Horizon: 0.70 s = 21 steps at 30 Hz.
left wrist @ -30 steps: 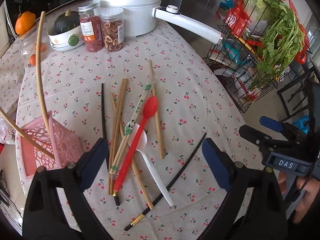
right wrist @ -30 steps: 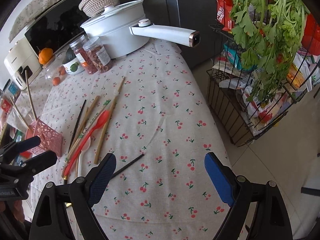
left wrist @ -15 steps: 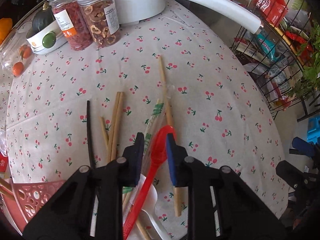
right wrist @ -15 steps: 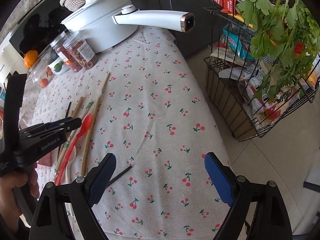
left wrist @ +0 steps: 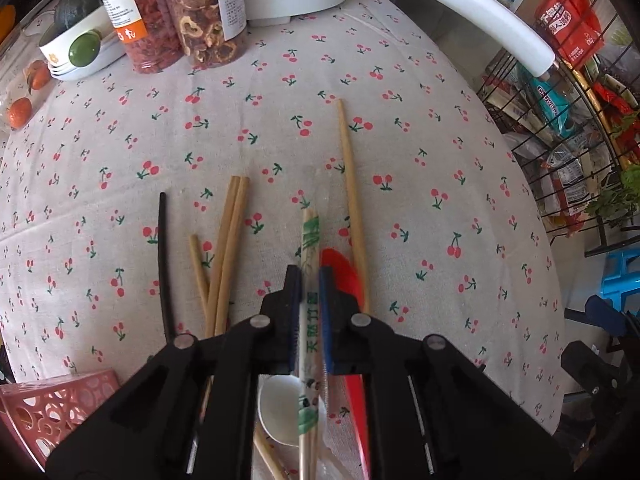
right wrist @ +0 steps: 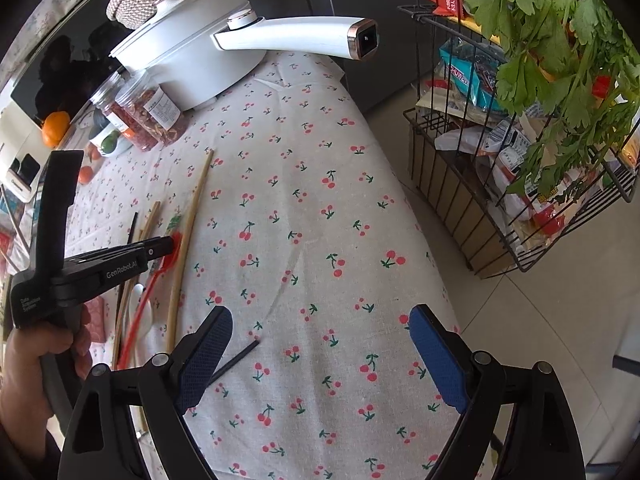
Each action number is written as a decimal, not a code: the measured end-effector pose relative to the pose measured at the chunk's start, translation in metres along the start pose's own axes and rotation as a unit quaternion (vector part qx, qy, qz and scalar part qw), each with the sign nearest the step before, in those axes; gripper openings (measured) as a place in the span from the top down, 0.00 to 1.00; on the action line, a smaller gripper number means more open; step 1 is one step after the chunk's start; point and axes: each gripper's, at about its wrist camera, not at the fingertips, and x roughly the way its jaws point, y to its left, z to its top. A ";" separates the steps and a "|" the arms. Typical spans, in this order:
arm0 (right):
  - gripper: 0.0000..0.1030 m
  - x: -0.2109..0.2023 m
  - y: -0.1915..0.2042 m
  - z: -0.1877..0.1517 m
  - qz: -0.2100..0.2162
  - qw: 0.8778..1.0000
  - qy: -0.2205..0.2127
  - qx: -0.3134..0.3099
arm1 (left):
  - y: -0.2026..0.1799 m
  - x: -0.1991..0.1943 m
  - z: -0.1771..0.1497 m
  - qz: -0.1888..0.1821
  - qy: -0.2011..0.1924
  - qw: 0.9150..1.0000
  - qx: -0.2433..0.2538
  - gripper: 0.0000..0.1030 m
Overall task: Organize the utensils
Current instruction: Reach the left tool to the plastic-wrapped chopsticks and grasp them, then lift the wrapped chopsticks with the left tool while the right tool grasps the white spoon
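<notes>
left tool (left wrist: 309, 280) lowered, jaws (just closing) pinching wrapped chopsticks (left wrist: 309, 248)

open cloth: bare tablecloth (right wrist: 320, 240) at 12 o'clock from the right gripper (right wrist: 320, 354)
blocked 10 o'clock: jars (left wrist: 176, 12), white pot (right wrist: 188, 60)
blocked 2 o'clock: wire rack (right wrist: 500, 184)

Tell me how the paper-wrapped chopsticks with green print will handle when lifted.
The paper-wrapped chopsticks with green print look thin and straight: probably light and stiff. The left gripper has just closed on them; the smooth sleeve might slip, and the long ends may tilt.
</notes>
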 end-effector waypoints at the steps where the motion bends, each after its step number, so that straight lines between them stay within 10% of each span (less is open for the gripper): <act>1: 0.12 -0.001 0.001 0.000 -0.001 1.000 -0.001 -0.001 | 0.000 -0.005 -0.002 0.000 -0.005 1.000 0.003 0.90; 21: 0.11 0.013 0.029 -0.011 0.010 0.999 0.033 -0.015 | 0.016 -0.140 -0.088 -0.076 -0.136 0.986 0.066 0.91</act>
